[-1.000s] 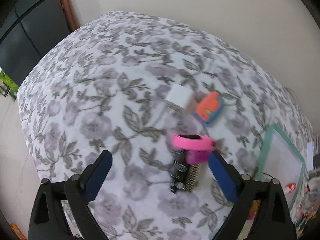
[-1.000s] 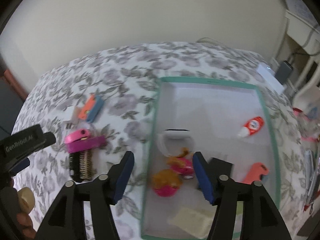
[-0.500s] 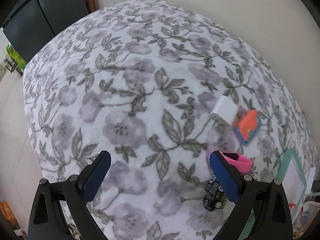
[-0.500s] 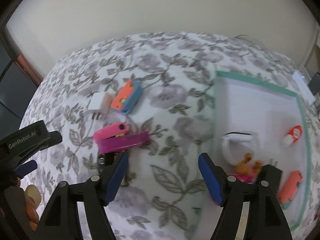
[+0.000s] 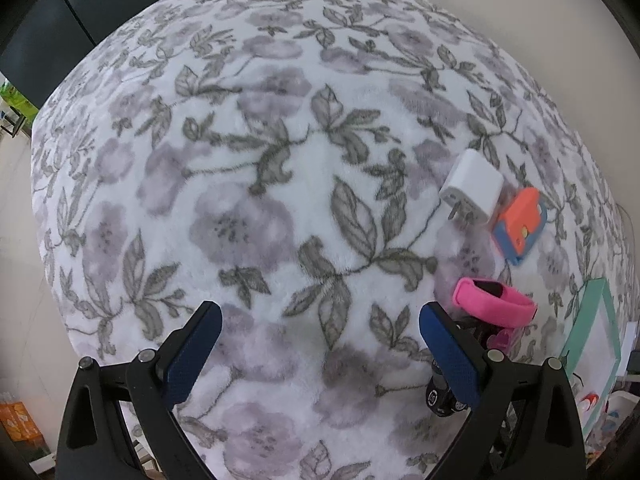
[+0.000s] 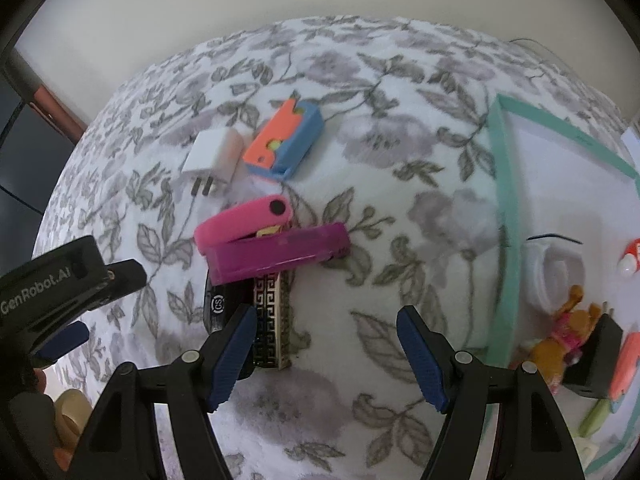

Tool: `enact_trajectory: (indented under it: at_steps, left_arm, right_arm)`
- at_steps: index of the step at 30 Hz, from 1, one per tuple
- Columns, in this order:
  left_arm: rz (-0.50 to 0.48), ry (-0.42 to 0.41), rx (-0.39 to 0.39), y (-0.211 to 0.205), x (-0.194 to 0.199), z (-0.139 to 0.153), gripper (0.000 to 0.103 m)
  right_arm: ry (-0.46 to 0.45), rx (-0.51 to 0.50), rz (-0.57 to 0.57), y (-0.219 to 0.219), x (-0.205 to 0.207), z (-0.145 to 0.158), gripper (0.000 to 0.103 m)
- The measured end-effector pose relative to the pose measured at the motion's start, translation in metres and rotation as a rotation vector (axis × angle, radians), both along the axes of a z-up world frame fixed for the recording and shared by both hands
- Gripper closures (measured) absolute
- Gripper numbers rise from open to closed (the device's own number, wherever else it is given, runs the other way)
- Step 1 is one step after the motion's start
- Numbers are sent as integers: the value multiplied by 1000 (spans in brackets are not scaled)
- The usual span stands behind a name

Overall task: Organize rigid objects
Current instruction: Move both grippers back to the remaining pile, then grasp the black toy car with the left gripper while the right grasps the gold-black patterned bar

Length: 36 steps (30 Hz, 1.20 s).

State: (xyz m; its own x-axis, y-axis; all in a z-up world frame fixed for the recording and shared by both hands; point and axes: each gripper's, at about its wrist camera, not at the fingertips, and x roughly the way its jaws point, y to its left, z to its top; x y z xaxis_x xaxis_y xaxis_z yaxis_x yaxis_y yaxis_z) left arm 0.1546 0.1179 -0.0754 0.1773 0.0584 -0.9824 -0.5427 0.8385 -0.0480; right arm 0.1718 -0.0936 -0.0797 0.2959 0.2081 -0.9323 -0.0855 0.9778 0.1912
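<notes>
On the flowered cloth lie a white charger plug (image 6: pixel 214 151), an orange-and-blue block (image 6: pixel 285 140), a pink stapler (image 6: pixel 244 220) on a purple box (image 6: pixel 276 252), and a black-and-gold patterned case (image 6: pixel 268 320). My right gripper (image 6: pixel 326 342) hangs open above the cloth just right of the patterned case, nothing between its fingers. My left gripper (image 5: pixel 320 334) is open over bare cloth, left of the pink stapler (image 5: pixel 494 302), the plug (image 5: pixel 472 186) and the block (image 5: pixel 520 226). The left gripper's black body (image 6: pixel 60 284) shows at the left edge of the right wrist view.
A teal-rimmed white tray (image 6: pixel 504 200) at the right holds a white round lid (image 6: pixel 554 276), a small red-and-white bottle (image 6: pixel 632 260), a toy figure (image 6: pixel 560 344), a black block (image 6: pixel 596 356) and an orange item (image 6: pixel 626 364). Dark furniture (image 5: pixel 80 20) stands beyond the cloth's far left edge.
Both grippers have moved left and lower. The right one left the tray and now hangs over the cloth by the patterned case; its jaws stand wider. The left one shifted onto bare cloth.
</notes>
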Motion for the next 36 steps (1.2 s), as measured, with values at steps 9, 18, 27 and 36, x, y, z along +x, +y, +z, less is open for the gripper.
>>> enact_trajectory:
  at_steps: [9, 18, 27, 36]
  left_arm:
    - [-7, 6, -26, 0, -2, -7, 4]
    - [-67, 0, -69, -24, 7, -11, 4]
    - [-146, -7, -88, -59, 18, -17, 4]
    - [-208, -37, -110, -92, 33, -11, 4]
  right_arm:
    - [2, -4, 6, 6, 1, -5, 41]
    - [3, 74, 53, 13, 0, -1, 83]
    - [14, 53, 43, -7, -5, 4, 84]
    - [36, 45, 0, -32, -8, 4, 84]
